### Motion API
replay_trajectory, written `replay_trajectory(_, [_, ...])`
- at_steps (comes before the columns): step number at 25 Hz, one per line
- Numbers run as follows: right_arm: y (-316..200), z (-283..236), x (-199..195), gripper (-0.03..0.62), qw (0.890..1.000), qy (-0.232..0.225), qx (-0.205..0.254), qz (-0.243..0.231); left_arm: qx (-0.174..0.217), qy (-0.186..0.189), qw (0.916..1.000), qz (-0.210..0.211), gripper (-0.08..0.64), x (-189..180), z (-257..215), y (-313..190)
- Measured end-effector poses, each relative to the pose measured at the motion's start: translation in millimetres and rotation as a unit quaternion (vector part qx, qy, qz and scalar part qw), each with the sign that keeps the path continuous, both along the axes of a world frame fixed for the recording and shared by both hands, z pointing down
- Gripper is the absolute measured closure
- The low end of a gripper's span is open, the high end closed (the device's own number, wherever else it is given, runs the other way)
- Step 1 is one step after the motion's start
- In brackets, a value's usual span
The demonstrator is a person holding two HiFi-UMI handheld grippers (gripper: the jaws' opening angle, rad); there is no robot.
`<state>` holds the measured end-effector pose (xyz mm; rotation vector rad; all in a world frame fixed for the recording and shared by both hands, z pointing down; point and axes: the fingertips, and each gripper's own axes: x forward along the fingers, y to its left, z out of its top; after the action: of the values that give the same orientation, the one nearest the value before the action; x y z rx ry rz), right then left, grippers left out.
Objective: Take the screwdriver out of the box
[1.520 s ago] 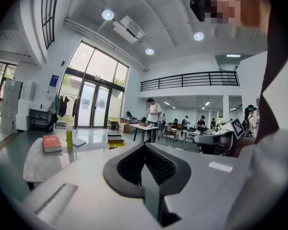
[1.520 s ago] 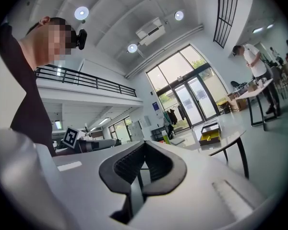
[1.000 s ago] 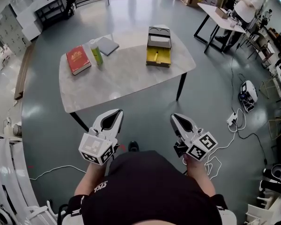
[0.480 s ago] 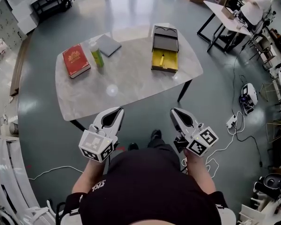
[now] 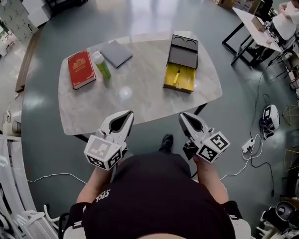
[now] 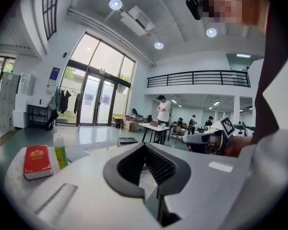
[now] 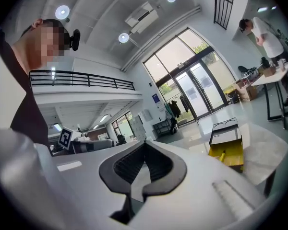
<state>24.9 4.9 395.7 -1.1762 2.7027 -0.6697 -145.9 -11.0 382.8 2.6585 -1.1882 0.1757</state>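
The red book (image 5: 81,68) at the left of the table (image 5: 139,96) carries gold lettering and an emblem on its cover, too small to read. The only other print is the black-and-white square markers on the cube of each gripper.

The screwdriver (image 5: 176,76) is a short tool with a yellow handle. It lies lengthwise in the yellow tray (image 5: 188,79) of the open box (image 5: 183,57), whose black lid is folded back flat on the far side of the tray. Nothing else can be made out in the tray. The box sits on the right part of the table, well apart from both grippers.

Just beside the book stands a green bottle with a white cap (image 5: 101,65), and a flat grey pad (image 5: 116,53) lies behind it.

The left gripper (image 5: 125,115) and the right gripper (image 5: 184,116) are held above the table's near edge. Each has its jaws pressed together at the tips with nothing between them.
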Motion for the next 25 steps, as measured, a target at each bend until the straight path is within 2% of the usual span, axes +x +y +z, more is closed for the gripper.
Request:
replay_trajectory(4, [-36.2,0.0,20.8,0.58,1.0,0.0,-0.009,-0.02,0.001,-0.003,1.0,-0.004,0.557,30.8,-6.3,-32.0])
replay_trajectory(10, [-79.6,8.3,56.1,0.58,0.998,-0.002,-0.027,-0.056,0.0,-0.004,0.9996,-0.028,0.557,73.9,-9.2,-80.0])
replay_trajectory(14, [-97.5,19.6,83.3,0.58,0.996,-0.014,-0.046,-0.073,-0.01,-0.005,0.9987,-0.05,0.557,98.3,-2.4,-95.2])
replay_trajectory(20, [-134.2,23.7,89.5,0.58,0.995,-0.039,-0.059,-0.073,-0.037,-0.01,0.9973,-0.063,0.557,100.2,15.1,-111.7])
replay_trajectory(25, [-162.7,21.6,82.0,0.58,0.996,-0.012,-0.058,-0.073,-0.031,-0.004,0.997,-0.07,0.557,90.6,16.4,-137.2])
